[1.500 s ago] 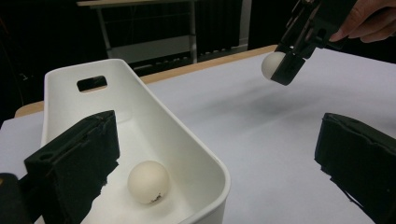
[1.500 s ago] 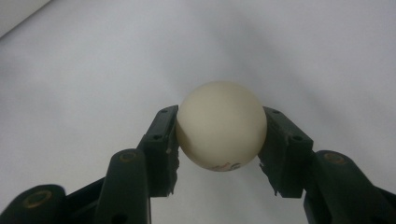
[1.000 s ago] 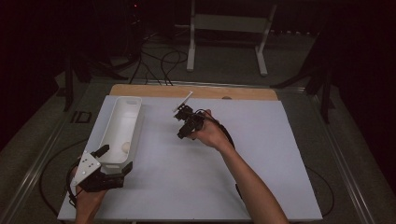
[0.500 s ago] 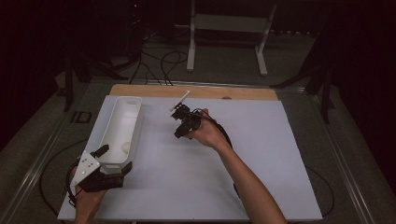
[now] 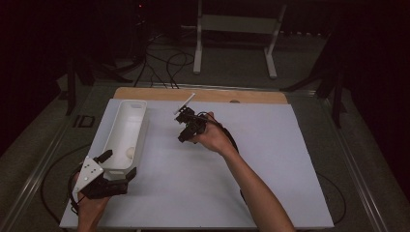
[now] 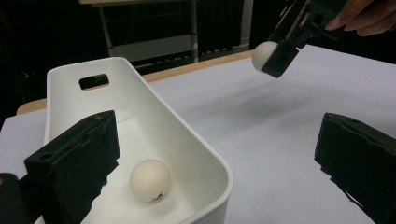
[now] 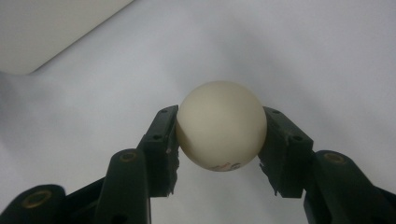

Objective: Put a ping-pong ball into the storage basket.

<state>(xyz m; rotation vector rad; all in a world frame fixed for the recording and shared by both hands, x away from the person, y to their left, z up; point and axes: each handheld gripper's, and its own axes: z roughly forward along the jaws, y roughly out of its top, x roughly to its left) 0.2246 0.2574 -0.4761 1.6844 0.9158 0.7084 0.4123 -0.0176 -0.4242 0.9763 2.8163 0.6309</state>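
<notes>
My right gripper [image 7: 219, 122] is shut on a cream ping-pong ball [image 7: 221, 126] and holds it above the white tabletop. From the high view that gripper [image 5: 183, 137] hangs a little right of a long white bin [image 5: 140, 135]. A second cream ball [image 6: 150, 180] lies inside the bin, near its close end. My left gripper [image 5: 117, 165] is open at the bin's near end. One of its jaws is inside the bin and the other outside over the table, well apart from the bin's wall [image 6: 187, 135]. The left gripper view also catches the held ball [image 6: 262, 55] farther off.
A white sheet [image 5: 270, 164] covers the table, and a wooden strip [image 5: 208, 95] runs along its far edge. On the dark floor beyond are a white metal stand [image 5: 232, 43] and cables [image 5: 164, 63]. Open tabletop spreads right of the bin.
My right gripper with the ball has edged slightly left toward the bin. The left gripper and the bin have not moved.
</notes>
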